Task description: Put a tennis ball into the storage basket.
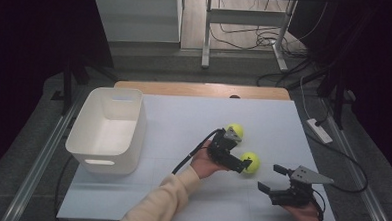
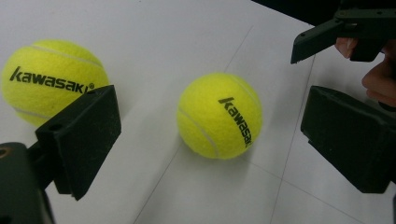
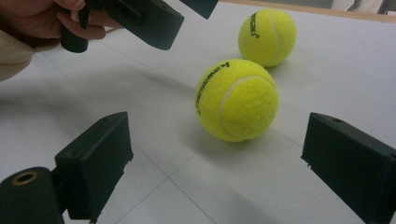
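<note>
Reaching across the middle of the high view, the left tongs (image 1: 236,151) sit spread, jaws apart with nothing pinched. Near ball (image 1: 250,162) lies on the white surface (image 1: 183,120) just right of the jaw tips, centre-right of frame; in the left gripper view the same ball (image 2: 219,115) sits centre frame in the gap ahead of the jaws, not touched by either. Far ball (image 1: 234,130) is just above it in the high view, beside the upper jaw; in the left gripper view it is at upper left (image 2: 53,79), partly behind the left jaw, contact can't tell. Right tongs (image 1: 272,178) at lower right of the high view, also spread, holding nothing, a little apart from the near ball. Right gripper view: near ball (image 3: 237,99) centre, far ball (image 3: 267,36) upper right, the two close but apart. White bin (image 1: 108,129) at left of the high view, well apart from the balls.
</note>
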Motion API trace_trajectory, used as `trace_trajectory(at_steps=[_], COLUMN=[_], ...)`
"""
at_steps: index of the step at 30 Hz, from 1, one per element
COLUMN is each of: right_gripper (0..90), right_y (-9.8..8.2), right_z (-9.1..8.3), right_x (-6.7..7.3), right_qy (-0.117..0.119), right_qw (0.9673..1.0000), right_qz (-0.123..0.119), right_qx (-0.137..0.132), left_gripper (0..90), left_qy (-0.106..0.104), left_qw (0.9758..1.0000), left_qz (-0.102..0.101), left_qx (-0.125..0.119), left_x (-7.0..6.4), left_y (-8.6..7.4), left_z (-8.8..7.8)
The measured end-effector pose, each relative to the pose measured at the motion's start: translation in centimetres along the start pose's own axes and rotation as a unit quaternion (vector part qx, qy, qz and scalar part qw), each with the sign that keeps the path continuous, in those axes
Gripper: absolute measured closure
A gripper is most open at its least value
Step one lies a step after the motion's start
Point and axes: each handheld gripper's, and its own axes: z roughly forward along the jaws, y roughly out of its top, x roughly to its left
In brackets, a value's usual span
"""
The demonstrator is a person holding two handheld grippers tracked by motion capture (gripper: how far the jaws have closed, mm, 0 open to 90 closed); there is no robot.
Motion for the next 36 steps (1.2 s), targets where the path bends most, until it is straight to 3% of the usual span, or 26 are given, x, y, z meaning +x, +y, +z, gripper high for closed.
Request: trace_trajectory(at_steps=[23,36], right_gripper=[7.3,7.1], right_y=[0.0,0.0], right_z=[0.2,0.2], right_x=[0.0,0.1], right_qy=[0.001,0.001], right_qw=[1.0,0.9999], right_qz=[-0.004,-0.006], right_qx=[0.009,0.01], left_gripper=[5.8,6.2], left_qy=[-0.011,-0.018], left_qw=[0.9995,0.9988], left_qz=[0.006,-0.007], left_qx=[0.03,0.044], left_x=[-0.3,0.1], left_y=[0.2,0.3], left_z=[2.8,4.4])
